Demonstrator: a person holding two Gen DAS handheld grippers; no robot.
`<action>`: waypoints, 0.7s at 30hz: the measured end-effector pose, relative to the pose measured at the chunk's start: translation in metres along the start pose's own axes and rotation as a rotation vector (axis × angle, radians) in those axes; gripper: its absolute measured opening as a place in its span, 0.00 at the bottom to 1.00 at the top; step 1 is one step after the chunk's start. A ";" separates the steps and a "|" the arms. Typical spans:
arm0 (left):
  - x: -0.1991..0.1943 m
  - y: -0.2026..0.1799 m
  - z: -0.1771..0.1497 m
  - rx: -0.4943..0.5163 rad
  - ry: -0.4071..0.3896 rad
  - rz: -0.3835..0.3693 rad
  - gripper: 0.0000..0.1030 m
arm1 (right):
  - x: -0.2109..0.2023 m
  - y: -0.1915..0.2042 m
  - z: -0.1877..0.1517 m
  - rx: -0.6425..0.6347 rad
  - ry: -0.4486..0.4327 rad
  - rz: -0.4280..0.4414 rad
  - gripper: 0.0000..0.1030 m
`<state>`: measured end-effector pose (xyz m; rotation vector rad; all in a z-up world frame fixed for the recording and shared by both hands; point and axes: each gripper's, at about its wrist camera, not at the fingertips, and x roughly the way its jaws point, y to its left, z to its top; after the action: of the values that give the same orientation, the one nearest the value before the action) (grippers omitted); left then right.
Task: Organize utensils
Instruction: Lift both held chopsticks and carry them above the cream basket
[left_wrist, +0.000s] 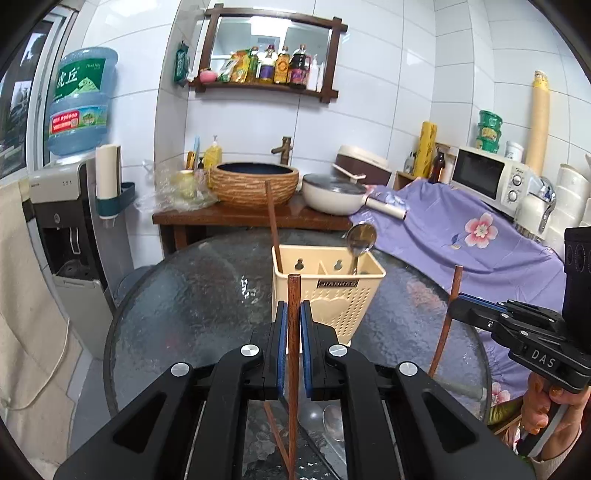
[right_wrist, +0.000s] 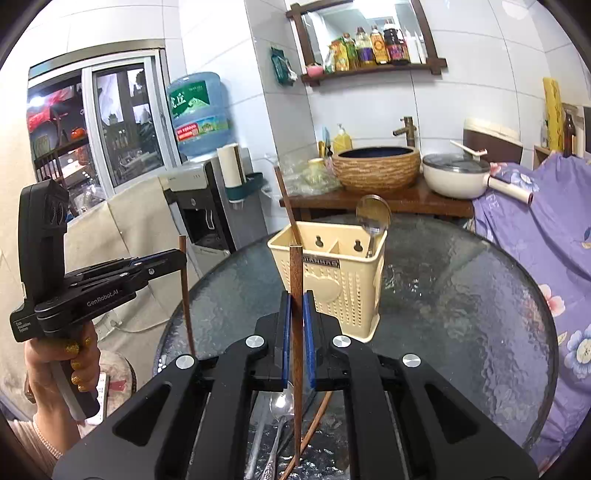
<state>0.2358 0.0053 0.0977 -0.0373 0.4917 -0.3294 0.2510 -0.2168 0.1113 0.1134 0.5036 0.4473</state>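
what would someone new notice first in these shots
Each claw is shut on an upright wooden chopstick: the left claw on the left chopstick, the right claw on the right chopstick. Beyond them, on the glass table, a cream utensil holder already has a spoon and another chopstick.

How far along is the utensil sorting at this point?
Done: one chopstick and a spoon stand in separate compartments of the holder. In hand: the left gripper and right gripper each clamp an upright chopstick. Left: both of those, plus a spoon and at least one more chopstick on the table.
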 end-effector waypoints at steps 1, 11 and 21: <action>-0.002 0.000 0.001 0.004 -0.006 0.002 0.07 | -0.002 0.001 0.002 -0.006 -0.008 -0.001 0.07; -0.008 -0.013 0.020 0.049 -0.045 -0.012 0.06 | -0.010 0.010 0.022 -0.047 -0.045 0.002 0.07; -0.007 -0.021 0.061 0.066 -0.078 -0.055 0.06 | -0.005 0.017 0.062 -0.088 -0.048 0.004 0.07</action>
<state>0.2524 -0.0153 0.1569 0.0004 0.4027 -0.3967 0.2711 -0.2038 0.1714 0.0405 0.4357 0.4689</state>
